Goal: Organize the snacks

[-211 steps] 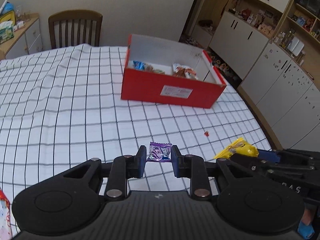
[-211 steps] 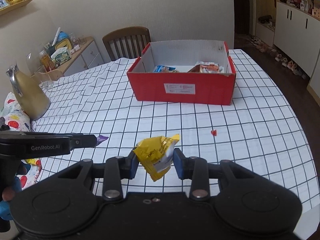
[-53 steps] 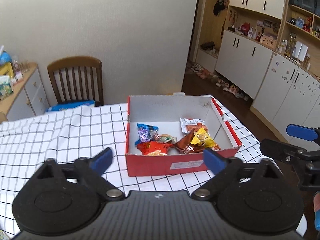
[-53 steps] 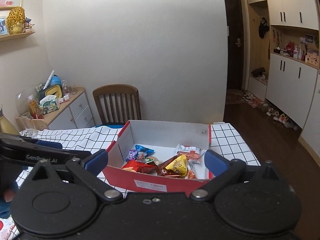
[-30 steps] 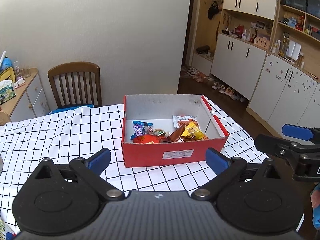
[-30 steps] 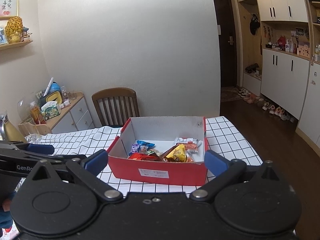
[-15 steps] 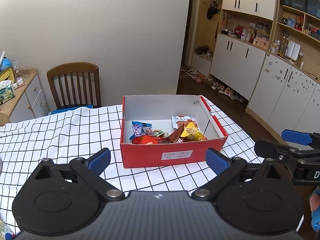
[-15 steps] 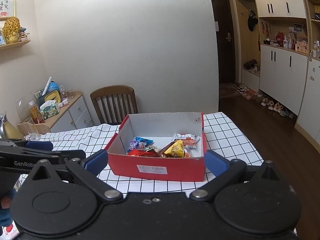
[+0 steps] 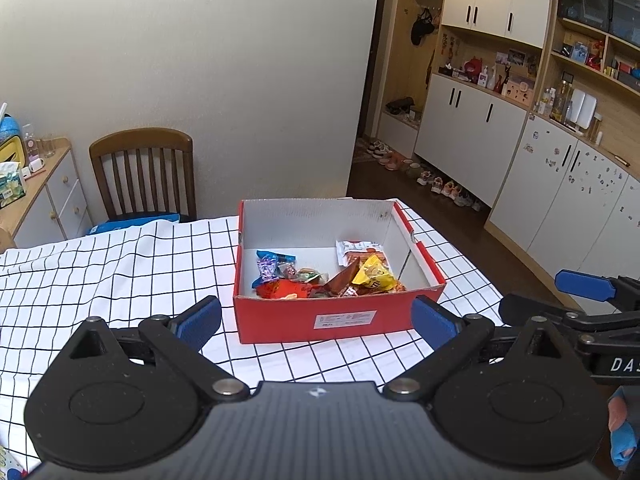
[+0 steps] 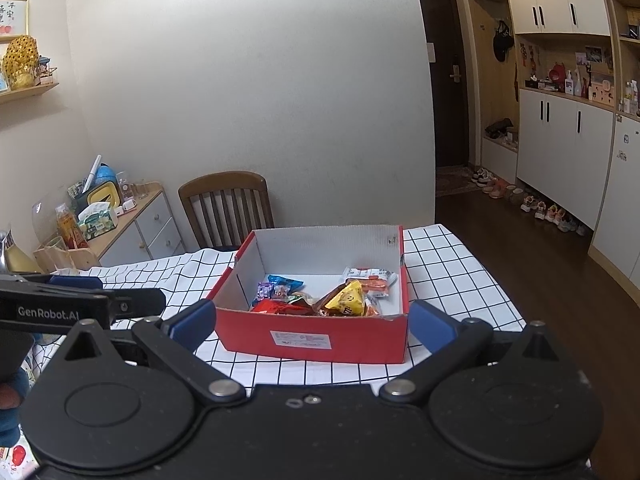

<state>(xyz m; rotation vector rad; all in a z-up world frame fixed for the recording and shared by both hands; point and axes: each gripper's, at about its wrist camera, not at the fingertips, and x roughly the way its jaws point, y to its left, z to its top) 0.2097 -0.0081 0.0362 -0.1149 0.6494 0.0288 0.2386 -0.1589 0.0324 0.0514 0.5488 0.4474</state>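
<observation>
Red cardboard forms the open box that sits on our counter, which is covered by a white cloth with a black grid. Inside the box, on its white floor, lie the snacks: a yellow triangular packet leaning among the others toward the right, a small purple wrapped candy and a blue wrapper at the left, a red-orange packet against the near wall, and a white and orange packet farther back. From the right wrist camera we see the same box with the yellow packet near its front right corner.

Our left claw hangs above the counter just before the box, its blue-padded fingers spread wide apart with nothing between them. Our right claw is likewise spread wide and empty, on the near side of the box. Each claw shows at the edge of the other's view: the right one at the right of the left camera, the left one at the left of the right camera.

Behind the counter stands a brown wooden slat-back chair against the pale wall. A low white drawer cabinet with clutter on top stands to the left.
</observation>
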